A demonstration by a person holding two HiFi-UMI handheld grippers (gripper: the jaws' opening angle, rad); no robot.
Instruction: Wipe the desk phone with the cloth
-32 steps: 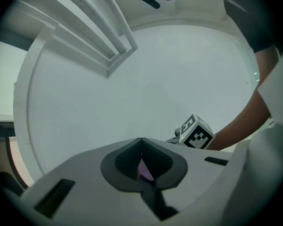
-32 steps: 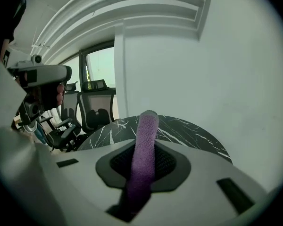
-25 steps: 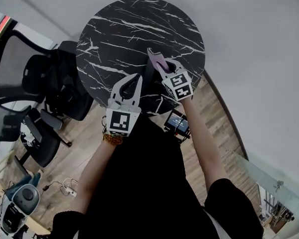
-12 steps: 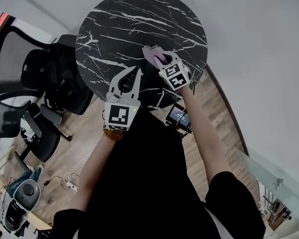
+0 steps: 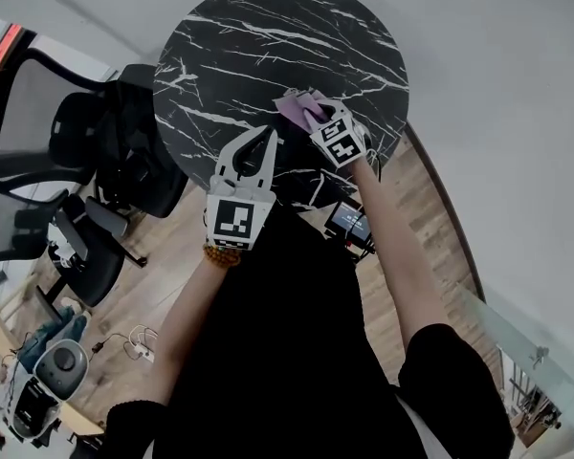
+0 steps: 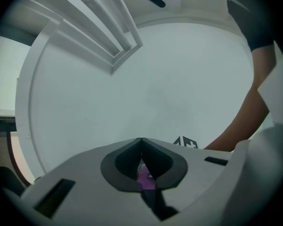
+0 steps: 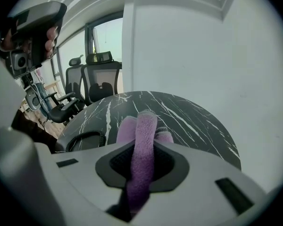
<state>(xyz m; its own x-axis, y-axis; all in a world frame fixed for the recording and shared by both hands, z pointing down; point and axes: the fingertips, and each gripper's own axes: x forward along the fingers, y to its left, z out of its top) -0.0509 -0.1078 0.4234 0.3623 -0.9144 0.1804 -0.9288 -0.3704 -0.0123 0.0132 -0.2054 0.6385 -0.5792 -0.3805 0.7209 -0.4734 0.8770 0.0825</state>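
A round black marble table (image 5: 268,36) fills the top of the head view. My right gripper (image 5: 313,116) is shut on a purple cloth (image 5: 295,106) and holds it over the table's near right part. In the right gripper view the cloth (image 7: 142,149) stands folded between the jaws. A black coiled phone cord (image 7: 85,139) lies just left of it. The black desk phone (image 5: 292,165) is a dark shape between the two grippers, hard to tell from the table. My left gripper (image 5: 267,138) is shut and holds nothing, hovering at the near edge and tilted up toward the wall.
Black office chairs (image 5: 105,151) stand left of the table on the wooden floor. A small device with a lit screen (image 5: 349,223) sits below the table's near edge. A white wall runs behind and to the right. A round grey appliance (image 5: 62,361) is at lower left.
My right gripper has carried the cloth a little farther over the table. The left gripper has stayed shut and hardly moved.
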